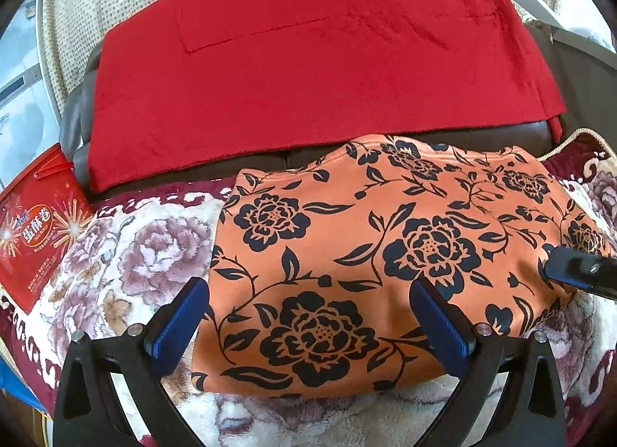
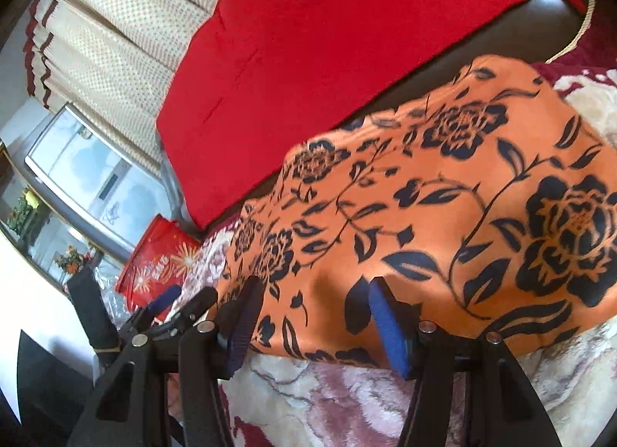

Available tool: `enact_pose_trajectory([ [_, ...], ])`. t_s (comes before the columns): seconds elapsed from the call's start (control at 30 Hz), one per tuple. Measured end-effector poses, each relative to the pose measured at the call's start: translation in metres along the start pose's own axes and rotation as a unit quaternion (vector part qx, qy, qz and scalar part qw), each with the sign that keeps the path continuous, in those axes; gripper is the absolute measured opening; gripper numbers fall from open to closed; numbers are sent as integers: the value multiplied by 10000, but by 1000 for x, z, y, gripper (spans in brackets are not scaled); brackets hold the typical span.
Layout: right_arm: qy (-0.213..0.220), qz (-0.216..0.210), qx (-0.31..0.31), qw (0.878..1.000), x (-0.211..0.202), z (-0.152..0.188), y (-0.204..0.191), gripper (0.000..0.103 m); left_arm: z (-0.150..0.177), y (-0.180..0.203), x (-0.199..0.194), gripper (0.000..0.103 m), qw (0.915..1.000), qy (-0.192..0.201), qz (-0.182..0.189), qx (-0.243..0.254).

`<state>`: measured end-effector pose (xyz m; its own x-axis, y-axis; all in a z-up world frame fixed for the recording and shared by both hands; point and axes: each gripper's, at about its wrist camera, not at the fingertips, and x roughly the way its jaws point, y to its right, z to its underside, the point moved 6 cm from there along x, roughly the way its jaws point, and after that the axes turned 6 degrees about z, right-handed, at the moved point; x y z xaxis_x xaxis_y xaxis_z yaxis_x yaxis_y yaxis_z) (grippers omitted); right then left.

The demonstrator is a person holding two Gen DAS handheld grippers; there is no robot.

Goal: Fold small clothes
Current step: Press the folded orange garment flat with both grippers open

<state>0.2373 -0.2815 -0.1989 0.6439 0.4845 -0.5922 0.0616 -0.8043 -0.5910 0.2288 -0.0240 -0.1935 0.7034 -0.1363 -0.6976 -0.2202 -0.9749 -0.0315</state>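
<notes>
An orange garment printed with black roses point(image 1: 385, 254) lies spread, apparently already doubled into a compact block, on a plush floral blanket point(image 1: 127, 254) that covers the seat of a dark sofa, its far edge just short of the red throw point(image 1: 308, 80) draped over the backrest. The left tongs point(image 1: 308, 316) stand wide over the near hem with nothing between the blue pads, seemingly poised above the edge rather than gripping it. The right tongs point(image 2: 316, 327) hover about half open at the near hem towards the cloth's right side, also empty; whether a pad brushes the fabric cannot be told. Both pairs sit at the near edge, probably to lift it for a further fold away from the person. Bare blanket lies in front and to the left, where a red snack box point(image 1: 36, 227) limits the room; the backrest closes off the far side.
</notes>
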Motion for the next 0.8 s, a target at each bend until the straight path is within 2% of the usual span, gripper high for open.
enact_pose_trajectory([
  [0.07, -64, 253, -132, 9996, 5, 4, 0, 52, 3, 1, 5, 103, 10000, -86, -8, 8],
  [0.13, -241, 376, -129, 9989, 12, 9, 4, 52, 9, 1, 15, 103, 9996, -278, -37, 16],
  [0.23, -354, 431, -12, 9984, 19, 10, 11, 51, 23, 2, 36, 103, 9972, -739, -126, 84],
  [0.4, -377, 285, 121, 9988, 16, 8, 14, 52, 26, -7, 40, 103, 9957, -867, 119, -317],
  [0.53, -251, 146, 236, 9993, 4, 5, 15, 53, 26, -12, 29, 103, 9954, -784, 120, -531],
  [0.67, 12, 49, 479, 9988, -18, 0, 22, 55, 39, -18, 9, 103, 9899, -791, 531, -1053],
  [0.73, 130, -26, 629, 9979, -30, -1, 27, 61, 52, -21, 2, 103, 9842, -855, 769, -1343],
  [0.8, 207, -81, 814, 9964, -41, 1, 34, 67, 65, -23, -3, 103, 9748, -932, 1114, -1694],
])
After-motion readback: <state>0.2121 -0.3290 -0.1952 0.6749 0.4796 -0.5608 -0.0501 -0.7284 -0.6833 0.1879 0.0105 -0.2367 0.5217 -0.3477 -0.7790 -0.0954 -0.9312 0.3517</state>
